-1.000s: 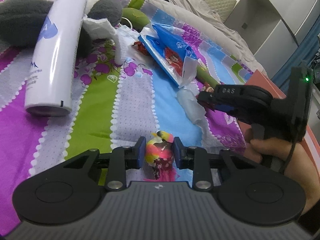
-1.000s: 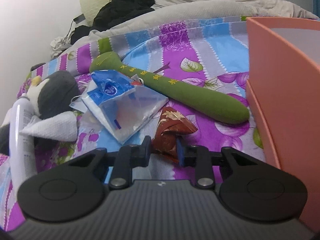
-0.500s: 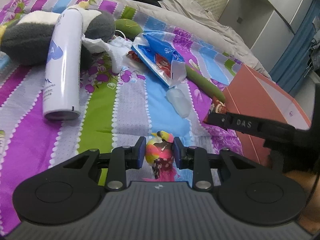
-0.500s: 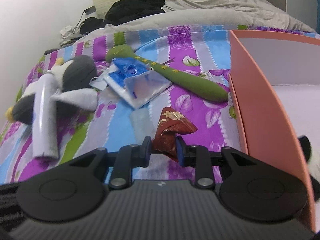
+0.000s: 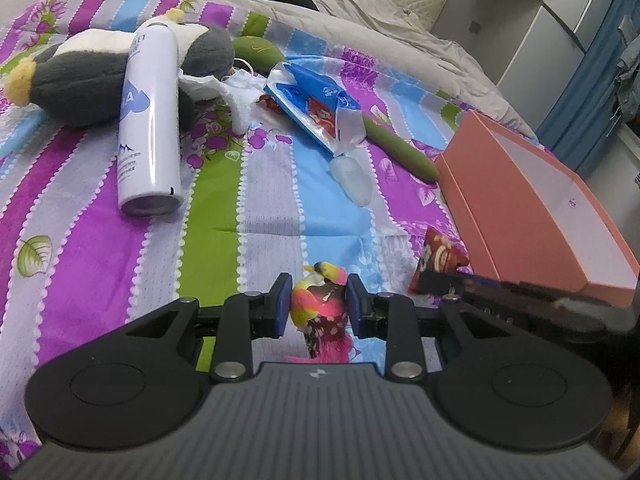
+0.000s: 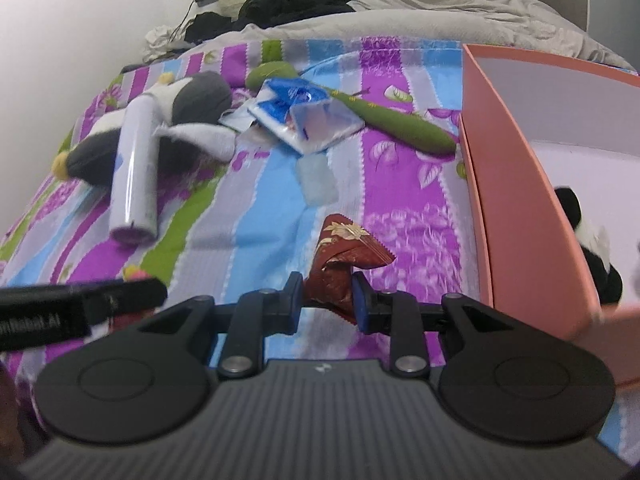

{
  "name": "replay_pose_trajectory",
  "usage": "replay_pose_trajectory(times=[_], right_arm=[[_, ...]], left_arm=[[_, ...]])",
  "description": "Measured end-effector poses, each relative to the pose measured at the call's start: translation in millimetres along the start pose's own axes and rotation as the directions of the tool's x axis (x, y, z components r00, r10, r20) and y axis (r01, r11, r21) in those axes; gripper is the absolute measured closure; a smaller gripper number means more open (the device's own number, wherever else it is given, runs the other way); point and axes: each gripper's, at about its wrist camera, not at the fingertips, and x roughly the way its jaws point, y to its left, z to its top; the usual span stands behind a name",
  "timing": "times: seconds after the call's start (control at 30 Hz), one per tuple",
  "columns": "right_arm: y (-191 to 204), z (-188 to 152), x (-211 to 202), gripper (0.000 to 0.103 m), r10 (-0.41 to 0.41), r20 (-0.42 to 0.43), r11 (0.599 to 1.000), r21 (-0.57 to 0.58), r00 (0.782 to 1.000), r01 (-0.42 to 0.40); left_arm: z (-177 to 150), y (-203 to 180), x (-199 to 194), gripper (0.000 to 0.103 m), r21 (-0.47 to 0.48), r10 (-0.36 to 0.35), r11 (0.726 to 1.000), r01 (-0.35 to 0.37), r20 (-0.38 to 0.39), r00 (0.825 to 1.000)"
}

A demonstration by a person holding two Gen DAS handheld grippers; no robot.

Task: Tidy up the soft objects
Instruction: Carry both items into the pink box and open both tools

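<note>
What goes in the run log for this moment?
left tongs: shut on bird toy | right tongs: shut on red pouch | pink box: panda plush inside

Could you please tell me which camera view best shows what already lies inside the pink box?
The right wrist view: the pink box opens toward it, showing a black-and-white plush inside. The left wrist view shows only bare interior.

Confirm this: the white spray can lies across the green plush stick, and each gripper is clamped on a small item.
Wrong in one respect: the white spray can lies across the grey-and-white plush toy, not the green plush stick, as the left wrist view shows. Each hand-held gripper is indeed clamped on a small item.
</note>
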Motion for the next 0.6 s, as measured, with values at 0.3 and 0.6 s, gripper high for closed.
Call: replay_pose_trajectory(times=[0.3,0.6], right_arm=[[-1,-23,-7,0.073,-0.001,-0.048,1.0,0.011,0.999,0.001],[10,-16,-27,0.073,0.016,-0.024,1.0,-0.008,1.0,-0.016]], left_arm=[[-17,-1,-12,0.069,-0.005,-0.001,1.0,0.001,-0.009,1.0],[-6,-10,-33,0.069,0.002,0.001,1.0,-0.001,0.003,1.0]])
